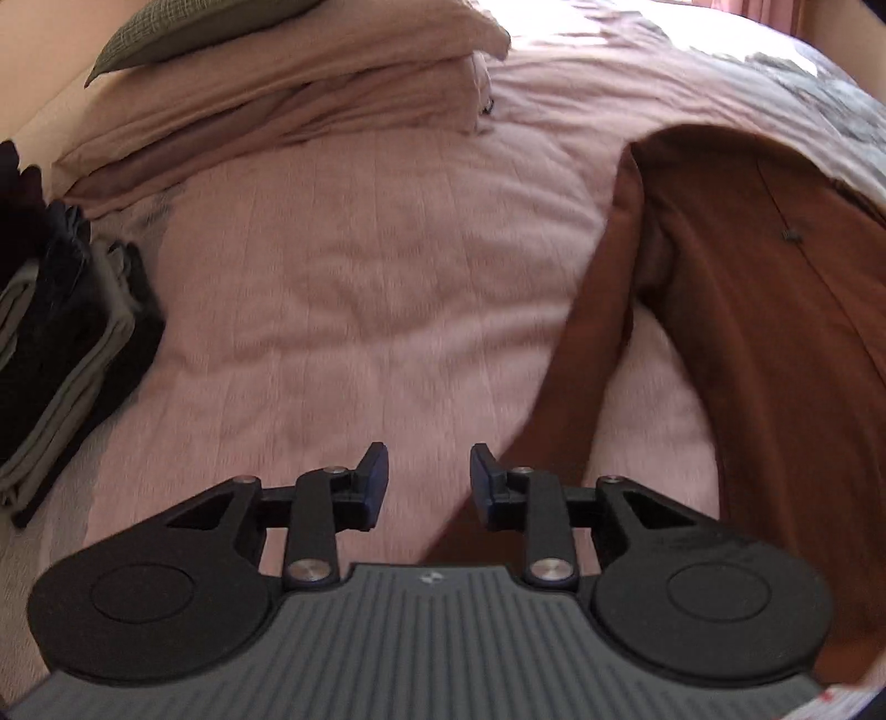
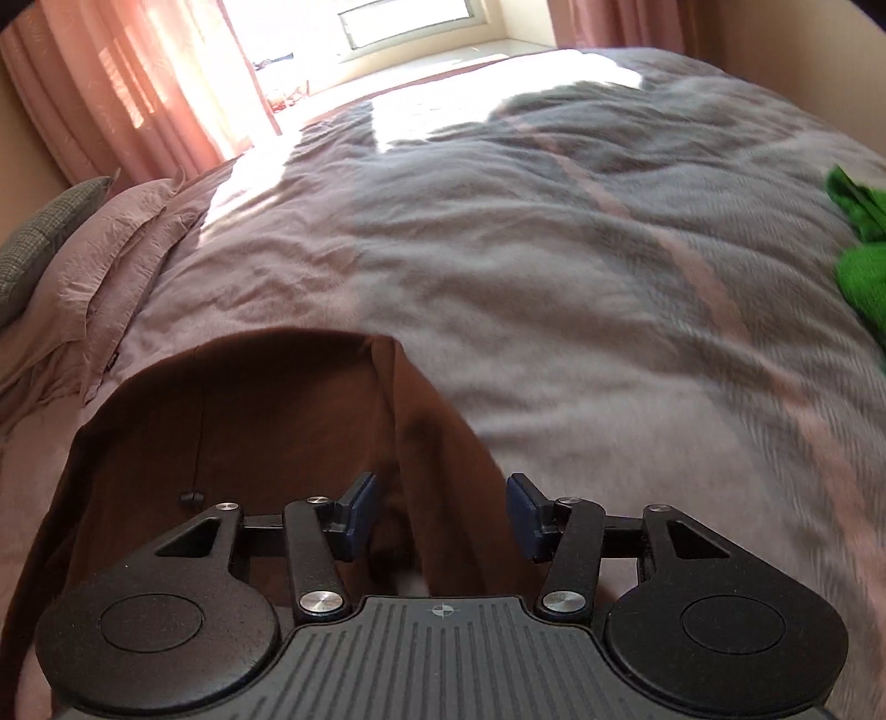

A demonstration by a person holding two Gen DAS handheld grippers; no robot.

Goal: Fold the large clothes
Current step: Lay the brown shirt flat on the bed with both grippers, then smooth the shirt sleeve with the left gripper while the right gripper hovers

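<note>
A large brown garment [image 1: 736, 310] lies spread on the pink bed cover, filling the right side of the left wrist view, with one long flap [image 1: 559, 387] running down toward my left gripper. My left gripper [image 1: 427, 481] is open above the cover, just left of that flap, with nothing between its fingers. In the right wrist view the same brown garment [image 2: 249, 421] lies at the lower left, and a folded ridge [image 2: 437, 443] of it runs between the fingers of my right gripper [image 2: 442, 515]. The right gripper is open, hovering over the ridge.
A stack of folded dark and grey clothes [image 1: 61, 354] sits at the left bed edge. Pink pillows [image 1: 310, 88] and a grey-green cushion [image 1: 188, 27] lie at the head. A grey blanket [image 2: 581, 266] covers the far side, with a green cloth [image 2: 864, 249] at the right. Curtains [image 2: 122, 83] frame a bright window.
</note>
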